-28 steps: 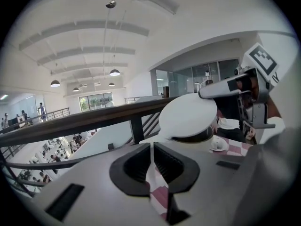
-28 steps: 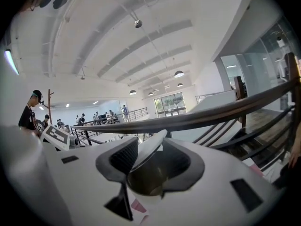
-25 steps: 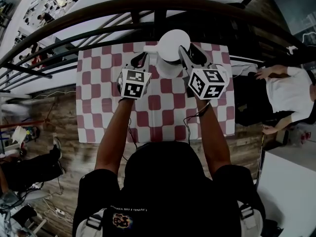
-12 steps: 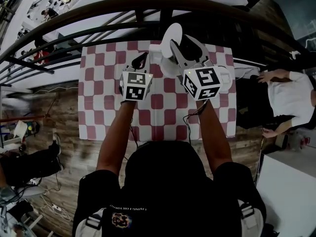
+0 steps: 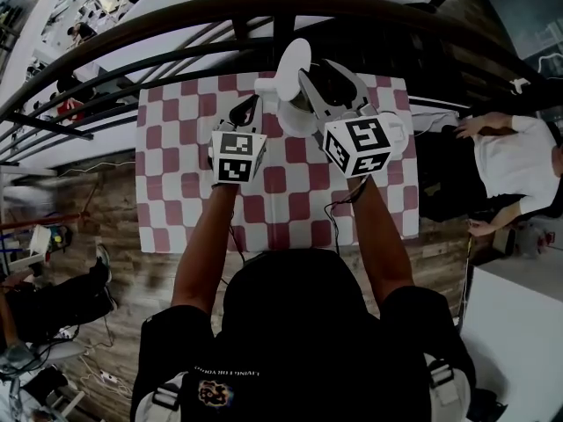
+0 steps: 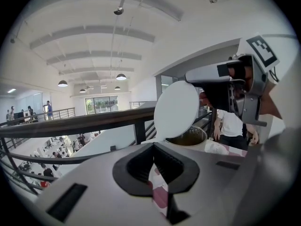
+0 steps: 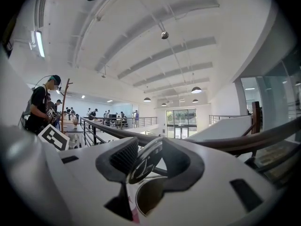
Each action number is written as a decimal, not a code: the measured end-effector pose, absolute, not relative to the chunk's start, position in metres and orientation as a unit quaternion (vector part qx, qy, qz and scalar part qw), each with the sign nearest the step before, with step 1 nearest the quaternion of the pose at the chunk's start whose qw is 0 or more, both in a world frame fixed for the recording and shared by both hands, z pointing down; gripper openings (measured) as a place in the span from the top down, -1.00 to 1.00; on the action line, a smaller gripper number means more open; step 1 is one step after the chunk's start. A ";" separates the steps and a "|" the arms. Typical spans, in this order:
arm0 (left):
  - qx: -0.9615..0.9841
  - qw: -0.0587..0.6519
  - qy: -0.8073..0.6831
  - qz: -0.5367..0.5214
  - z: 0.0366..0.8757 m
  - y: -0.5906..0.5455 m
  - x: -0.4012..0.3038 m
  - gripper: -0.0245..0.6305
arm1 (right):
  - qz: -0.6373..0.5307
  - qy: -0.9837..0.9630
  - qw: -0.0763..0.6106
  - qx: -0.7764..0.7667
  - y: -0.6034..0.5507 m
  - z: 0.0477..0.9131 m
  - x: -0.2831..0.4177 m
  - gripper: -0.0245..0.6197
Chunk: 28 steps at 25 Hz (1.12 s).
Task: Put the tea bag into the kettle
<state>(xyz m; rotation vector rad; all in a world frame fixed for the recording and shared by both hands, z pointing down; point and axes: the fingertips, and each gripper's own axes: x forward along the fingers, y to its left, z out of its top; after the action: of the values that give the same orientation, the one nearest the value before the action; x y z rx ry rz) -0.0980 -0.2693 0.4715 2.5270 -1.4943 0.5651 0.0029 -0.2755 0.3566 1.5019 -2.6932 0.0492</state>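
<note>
A white kettle point(image 5: 295, 120) stands at the far edge of the red-and-white checkered table point(image 5: 176, 192), its round lid point(image 5: 293, 60) tipped upright. In the left gripper view the lid point(image 6: 176, 108) stands above the open mouth point(image 6: 188, 138), which shows brownish inside. My right gripper point(image 5: 312, 82) hovers over the kettle, shut on the tea bag point(image 7: 143, 161), a round dark pouch right above the kettle's opening point(image 7: 150, 197). My left gripper point(image 5: 246, 108) is just left of the kettle, shut with nothing between its jaws point(image 6: 153, 147).
A dark curved railing point(image 5: 264, 11) runs right behind the table. A person in a white shirt point(image 5: 510, 165) stands to the right, another person point(image 5: 53, 297) sits low at the left. A white tabletop point(image 5: 519, 341) lies at the lower right.
The kettle's lid has swung up from flat to upright. My right gripper has shifted left over the open kettle. The left gripper has barely moved.
</note>
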 end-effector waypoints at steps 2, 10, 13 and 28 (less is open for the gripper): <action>0.843 0.072 -0.498 0.190 0.471 -0.268 -0.095 0.92 | 0.019 -0.872 0.023 0.489 -0.273 0.357 0.009 0.41; 0.850 0.066 -0.485 0.195 0.474 -0.260 -0.072 0.92 | 0.034 -0.855 0.031 0.516 -0.262 0.375 0.048 0.41; 0.856 0.067 -0.472 0.198 0.479 -0.256 -0.056 0.92 | 0.047 -0.845 0.036 0.532 -0.256 0.387 0.071 0.41; 0.913 0.062 -0.345 0.207 0.492 -0.228 0.079 0.92 | 0.101 -0.770 0.052 0.628 -0.212 0.436 0.201 0.41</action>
<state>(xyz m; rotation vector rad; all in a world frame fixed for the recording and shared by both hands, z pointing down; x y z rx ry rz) 0.0791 -0.2282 0.4920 2.7621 -1.0421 0.6266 0.2007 -0.2120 0.4362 1.9087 -2.3424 0.3082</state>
